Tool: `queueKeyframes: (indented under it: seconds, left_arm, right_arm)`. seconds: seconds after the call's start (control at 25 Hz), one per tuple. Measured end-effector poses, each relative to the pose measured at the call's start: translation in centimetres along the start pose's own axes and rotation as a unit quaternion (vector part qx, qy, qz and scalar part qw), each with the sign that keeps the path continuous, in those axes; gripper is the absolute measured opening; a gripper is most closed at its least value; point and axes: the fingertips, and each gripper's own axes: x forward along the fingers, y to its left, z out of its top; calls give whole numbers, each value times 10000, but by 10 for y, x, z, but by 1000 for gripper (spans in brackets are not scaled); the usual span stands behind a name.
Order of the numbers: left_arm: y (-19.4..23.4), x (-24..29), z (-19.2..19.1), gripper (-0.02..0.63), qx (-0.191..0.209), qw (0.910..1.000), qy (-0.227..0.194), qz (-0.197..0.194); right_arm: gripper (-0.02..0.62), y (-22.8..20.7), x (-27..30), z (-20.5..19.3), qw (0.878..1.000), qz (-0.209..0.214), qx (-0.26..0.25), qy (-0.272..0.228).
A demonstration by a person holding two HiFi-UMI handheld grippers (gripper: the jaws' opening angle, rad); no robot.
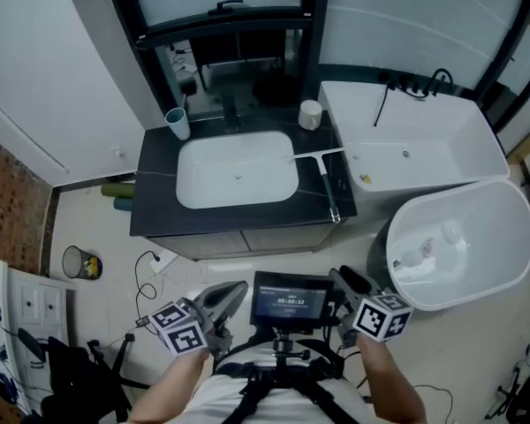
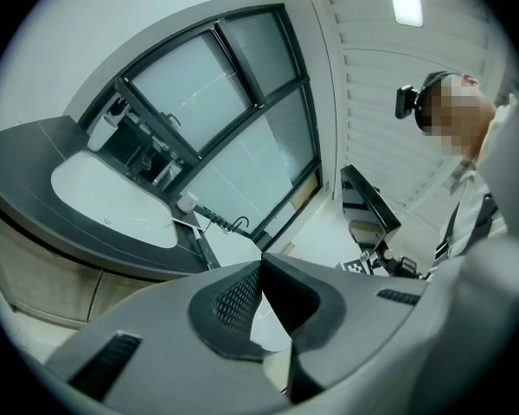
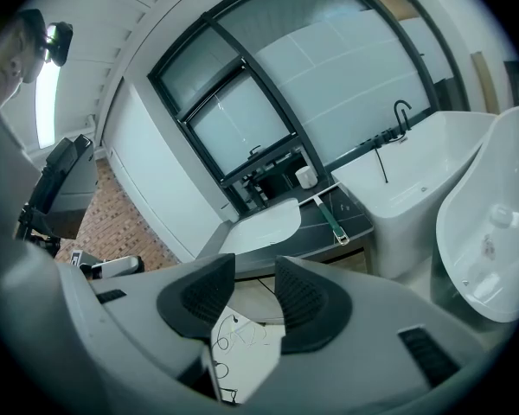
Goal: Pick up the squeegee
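I'm seeing the squeegee [image 1: 329, 186] lying on the table [image 1: 155, 168] right of the sink [image 1: 194, 159], a cup [image 1: 177, 124] standing behind its left corner, the bathtub [image 1: 428, 153] sitting further right

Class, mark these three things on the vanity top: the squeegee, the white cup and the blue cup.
squeegee [image 1: 329, 191], head view, middle of its dark handle.
white cup [image 1: 310, 114], head view, its top.
blue cup [image 1: 178, 124], head view, its side wall.
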Motion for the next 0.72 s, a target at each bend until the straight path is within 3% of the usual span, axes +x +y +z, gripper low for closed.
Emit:
queueKeyframes:
  seconds: [0.72]
  left_arm:
    - [25,-13,26,-6,46,9998,-134,122]
  right_arm:
    - [152,18,35,11,9998,160,17,-110]
